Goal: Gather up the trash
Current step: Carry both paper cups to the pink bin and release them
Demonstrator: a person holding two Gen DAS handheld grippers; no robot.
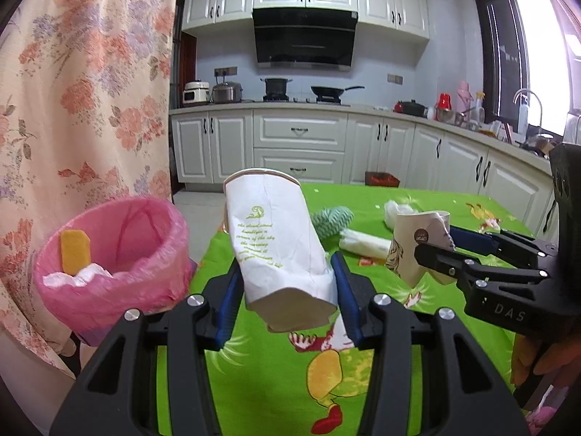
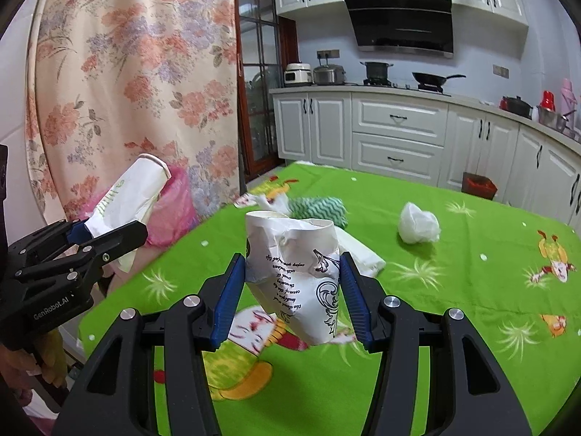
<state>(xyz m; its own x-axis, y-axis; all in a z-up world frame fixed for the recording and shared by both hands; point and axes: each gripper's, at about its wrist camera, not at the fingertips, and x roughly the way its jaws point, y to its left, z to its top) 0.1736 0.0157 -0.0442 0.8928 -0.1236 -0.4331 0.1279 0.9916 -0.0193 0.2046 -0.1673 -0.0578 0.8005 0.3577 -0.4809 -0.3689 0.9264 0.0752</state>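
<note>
Left gripper (image 1: 287,283): fingers are clamping a flattened paper cup (image 1: 279,239), carrying it toward the pink-lined bin (image 1: 112,254) at frame left. Right gripper (image 2: 290,290): fingers are pinching a crumpled paper cup (image 2: 294,276) above the tabletop (image 2: 454,290), likely awaiting disposal.

Creased matt paper on the tall flattened cup (image 1: 279,239) and the crumpled cup (image 2: 297,276), thin glossy pink plastic lining the bin (image 1: 120,250), printed green cloth over the surface (image 2: 454,290), ribbed blue pads (image 2: 228,290) on matt black plastic.

Both wrist views close above green table (image 1: 363,196), facing kitchen cabinets (image 2: 397,127); each shows other tool.
</note>
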